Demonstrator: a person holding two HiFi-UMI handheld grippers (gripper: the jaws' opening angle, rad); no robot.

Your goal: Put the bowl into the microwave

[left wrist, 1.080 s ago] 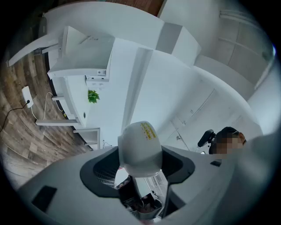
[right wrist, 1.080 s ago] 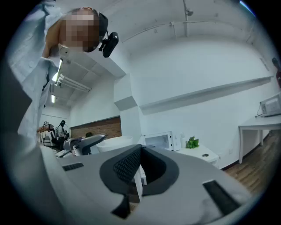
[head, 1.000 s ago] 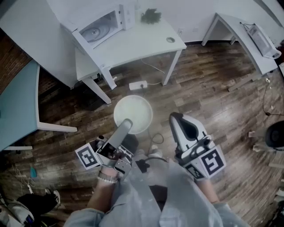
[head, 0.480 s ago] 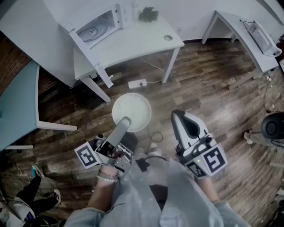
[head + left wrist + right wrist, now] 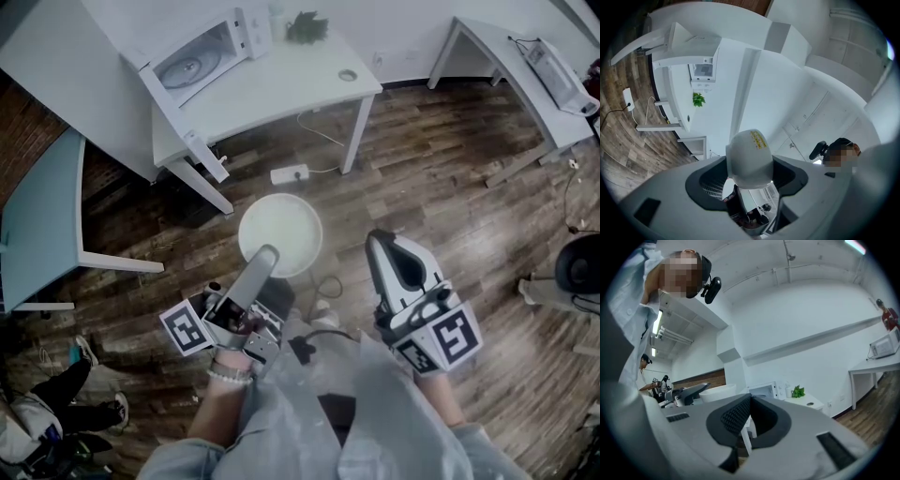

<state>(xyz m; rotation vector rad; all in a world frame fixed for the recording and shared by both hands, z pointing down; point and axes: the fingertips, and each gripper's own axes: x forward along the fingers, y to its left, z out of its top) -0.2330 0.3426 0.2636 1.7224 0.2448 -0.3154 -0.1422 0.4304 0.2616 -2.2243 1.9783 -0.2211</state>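
A white bowl point(image 5: 279, 232) hangs over the wooden floor. My left gripper point(image 5: 264, 257) is shut on its near rim. In the left gripper view the bowl point(image 5: 751, 159) fills the gap between the jaws, bottom side towards the camera. My right gripper point(image 5: 382, 246) is beside it on the right, shut and holding nothing; its jaws point(image 5: 749, 398) meet with no gap. The white microwave point(image 5: 192, 58) stands at the left end of the white table point(image 5: 300, 84) ahead, with its turntable showing in its front. It also appears small in the left gripper view point(image 5: 703, 70) and the right gripper view point(image 5: 762, 390).
A small green plant point(image 5: 306, 28) stands to the right of the microwave, and a round hole point(image 5: 348, 75) is in the tabletop. A power strip point(image 5: 290, 174) with its cable lies under the table. A teal table point(image 5: 37, 216) is on the left, another white desk point(image 5: 525, 66) on the right, and a person's legs point(image 5: 56, 389) at lower left.
The table and microwave have shifted slightly up and left in the head view. Both grippers and the bowl keep their places relative to each other. A person's legs have come in at lower left.
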